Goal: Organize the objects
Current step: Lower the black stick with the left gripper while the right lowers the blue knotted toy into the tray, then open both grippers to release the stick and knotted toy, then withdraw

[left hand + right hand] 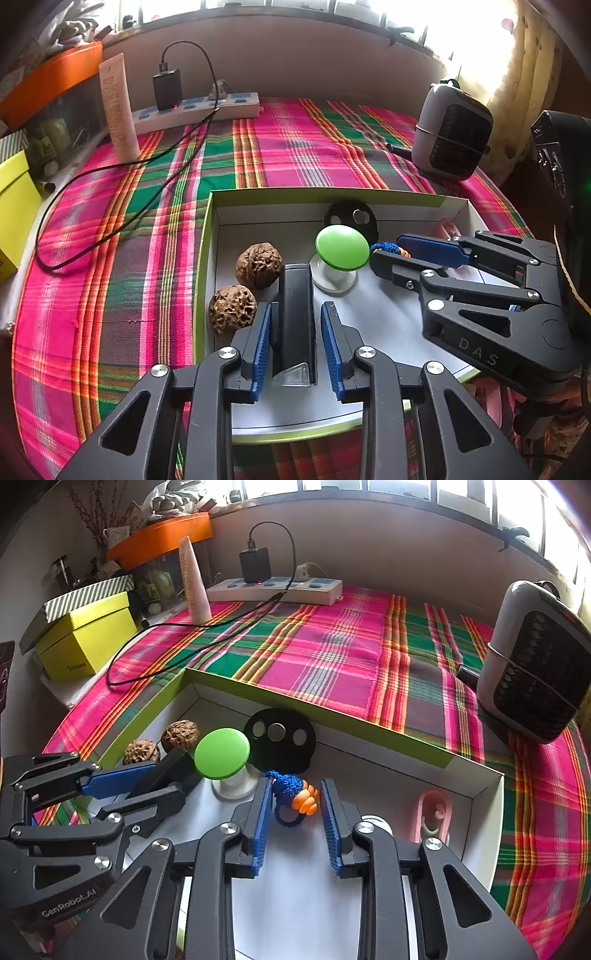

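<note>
A shallow white cardboard tray with green outer walls (207,236) is set on the bench, which is covered by a pink-and-green plaid cloth (288,147). The left tool (295,332) is held with its blue pads parted; a black oblong block (297,314) lies between them, apparently untouched, though contact at the left pad cannot be ruled out. The right tool (295,812) is likewise open, with a blue crocheted trinket with orange beads (295,797) lying loose between its pads. Two brown wrinkled walnuts (245,284) and a green-capped mushroom-shaped knob (341,247) are seen inside the tray.
</note>
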A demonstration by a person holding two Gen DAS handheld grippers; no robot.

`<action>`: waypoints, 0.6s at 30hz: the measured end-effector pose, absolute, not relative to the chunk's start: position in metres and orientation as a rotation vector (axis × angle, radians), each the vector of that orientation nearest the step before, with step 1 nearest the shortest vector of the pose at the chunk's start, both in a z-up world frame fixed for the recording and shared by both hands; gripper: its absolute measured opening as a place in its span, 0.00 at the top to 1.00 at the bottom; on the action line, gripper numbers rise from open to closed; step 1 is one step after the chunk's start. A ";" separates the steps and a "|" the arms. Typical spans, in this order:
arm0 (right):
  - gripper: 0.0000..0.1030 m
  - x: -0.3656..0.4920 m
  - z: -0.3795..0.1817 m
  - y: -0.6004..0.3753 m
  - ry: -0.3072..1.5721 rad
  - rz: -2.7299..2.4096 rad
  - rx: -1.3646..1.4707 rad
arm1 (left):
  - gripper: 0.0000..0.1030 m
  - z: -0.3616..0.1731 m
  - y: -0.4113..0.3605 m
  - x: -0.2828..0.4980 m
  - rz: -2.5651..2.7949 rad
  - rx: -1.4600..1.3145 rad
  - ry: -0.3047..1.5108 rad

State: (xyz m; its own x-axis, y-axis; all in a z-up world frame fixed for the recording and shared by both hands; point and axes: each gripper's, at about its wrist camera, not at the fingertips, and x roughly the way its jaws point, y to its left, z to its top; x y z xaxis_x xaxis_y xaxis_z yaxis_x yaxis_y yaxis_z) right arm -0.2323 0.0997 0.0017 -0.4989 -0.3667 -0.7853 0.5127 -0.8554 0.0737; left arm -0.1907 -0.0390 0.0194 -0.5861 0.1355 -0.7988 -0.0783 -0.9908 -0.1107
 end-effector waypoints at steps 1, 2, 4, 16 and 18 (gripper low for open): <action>0.60 -0.232 0.002 0.100 0.222 -2.334 1.171 | 0.71 0.020 -0.039 -0.190 2.690 -1.363 -0.098; 0.58 -0.232 0.002 0.101 0.213 -2.331 1.169 | 0.71 0.020 -0.038 -0.190 2.688 -1.362 -0.100; 0.58 -0.230 0.003 0.101 0.220 -2.345 1.161 | 0.68 0.020 -0.037 -0.189 2.685 -1.359 -0.100; 0.58 -0.221 0.012 0.106 0.186 -2.362 1.156 | 0.62 0.026 -0.036 -0.180 2.682 -1.342 -0.101; 0.58 -0.219 0.013 0.107 0.178 -2.369 1.149 | 0.62 0.028 -0.035 -0.177 2.690 -1.337 -0.096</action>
